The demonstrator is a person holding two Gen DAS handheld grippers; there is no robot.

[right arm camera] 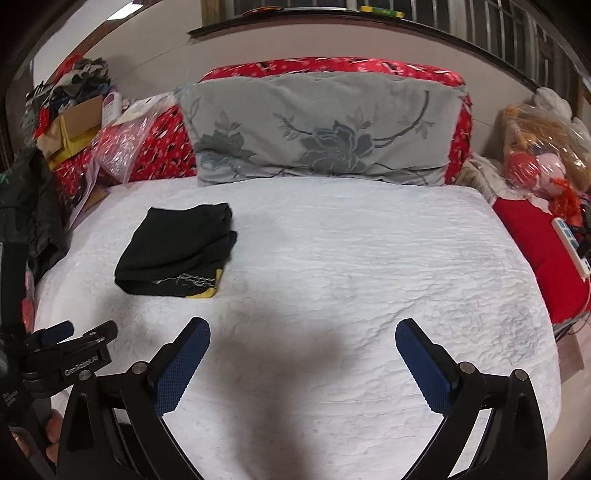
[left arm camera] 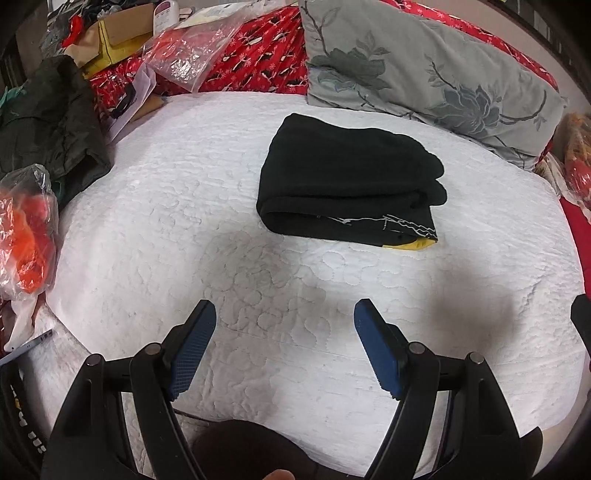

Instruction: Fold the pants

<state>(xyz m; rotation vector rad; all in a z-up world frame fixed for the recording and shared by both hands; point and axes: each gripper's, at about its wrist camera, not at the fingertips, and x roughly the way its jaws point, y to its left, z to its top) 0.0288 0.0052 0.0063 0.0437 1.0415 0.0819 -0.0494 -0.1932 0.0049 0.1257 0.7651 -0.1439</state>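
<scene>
left gripper (left arm camera: 284,314) spread, folded pants (left arm camera: 347,184) ahead, remote (right arm camera: 570,242) right-view only

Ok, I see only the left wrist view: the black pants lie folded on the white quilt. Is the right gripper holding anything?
Observer: No. The right gripper is open and empty, over the white quilt. The pants lie ahead, to its left.
Operator: What is at the right edge of the bed?
Observer: A red cushion, with what looks like a white power strip on it.
Operator: And behind the grey pillow?
Observer: Behind the grey pillow there is a pale wall with a dark ledge. A barred window is above it.
</scene>
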